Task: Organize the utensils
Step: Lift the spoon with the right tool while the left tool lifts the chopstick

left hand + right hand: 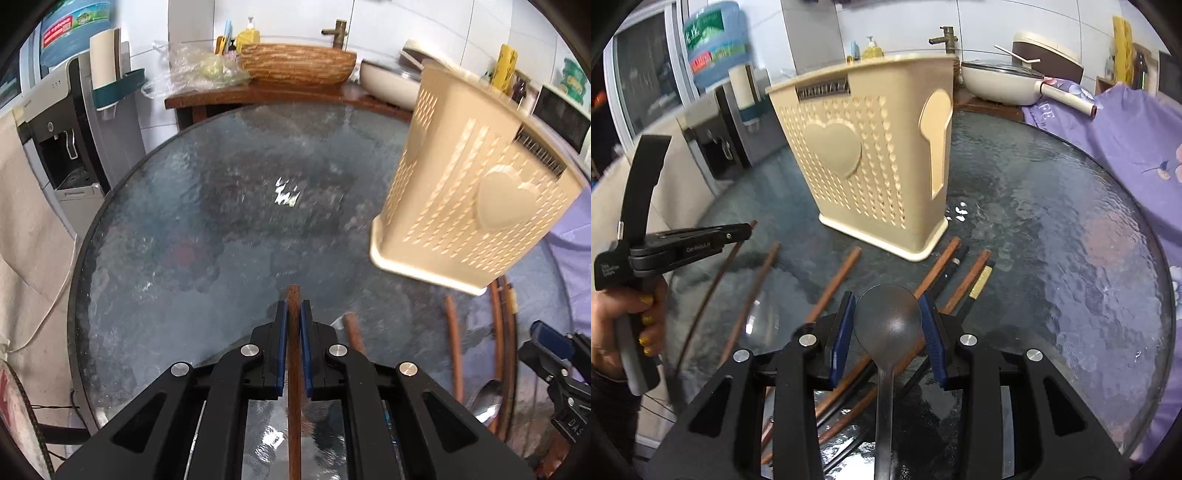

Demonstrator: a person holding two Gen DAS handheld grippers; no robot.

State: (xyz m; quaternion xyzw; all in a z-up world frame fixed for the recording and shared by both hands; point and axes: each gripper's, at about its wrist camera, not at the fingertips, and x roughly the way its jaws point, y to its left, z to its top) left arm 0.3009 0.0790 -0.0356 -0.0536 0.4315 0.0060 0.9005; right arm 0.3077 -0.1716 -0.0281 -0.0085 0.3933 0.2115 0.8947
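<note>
Over the table (pixel 155 229), in the left view, your left tool (pixel 294 314) is clamped on a chopstick (pixel 294 369); next, carry it up to the holder (pixel 476 206). In the right view, your right tool (pixel 888 314) grips a spoon (pixel 886 325) by the bowl; the holder's open top is its target too.
</note>
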